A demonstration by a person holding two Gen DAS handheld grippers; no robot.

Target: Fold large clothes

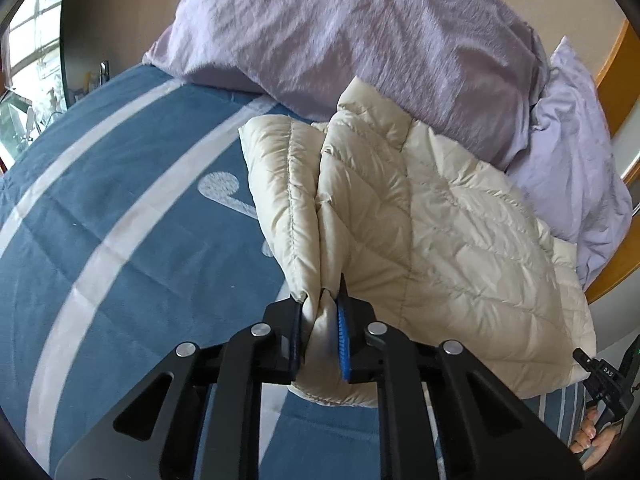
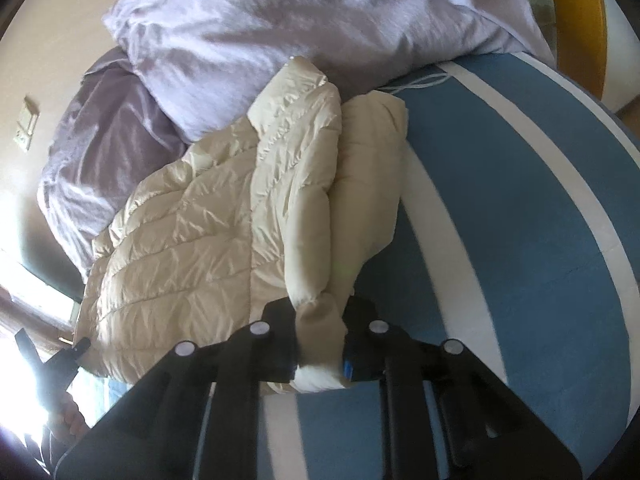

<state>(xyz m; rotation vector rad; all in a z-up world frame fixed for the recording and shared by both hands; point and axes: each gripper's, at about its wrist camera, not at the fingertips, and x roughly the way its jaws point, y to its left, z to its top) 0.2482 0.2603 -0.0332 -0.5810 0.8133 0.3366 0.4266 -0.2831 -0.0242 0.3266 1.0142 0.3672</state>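
- Jacket (image 1: 440, 216), cream and quilted, lies partly folded on the blue bedspread (image 1: 132, 216) with its broad white stripes, its far end against the lilac pillows (image 1: 360, 32).
- Left gripper (image 1: 320, 330) is clamped tight on a bunched near edge of the jacket, fabric squeezed between the blue pads.
- Right gripper (image 2: 320, 344) has its own pinch on the jacket's near edge, a cream fold pressed between its black fingers (image 2: 280, 332).
- In the left wrist view, the other gripper shows at the lower right edge, with a hand (image 1: 592, 440) around its handle.
- A second lilac pillow (image 2: 100, 152) sits at the far left in the right wrist view, just beside the jacket.
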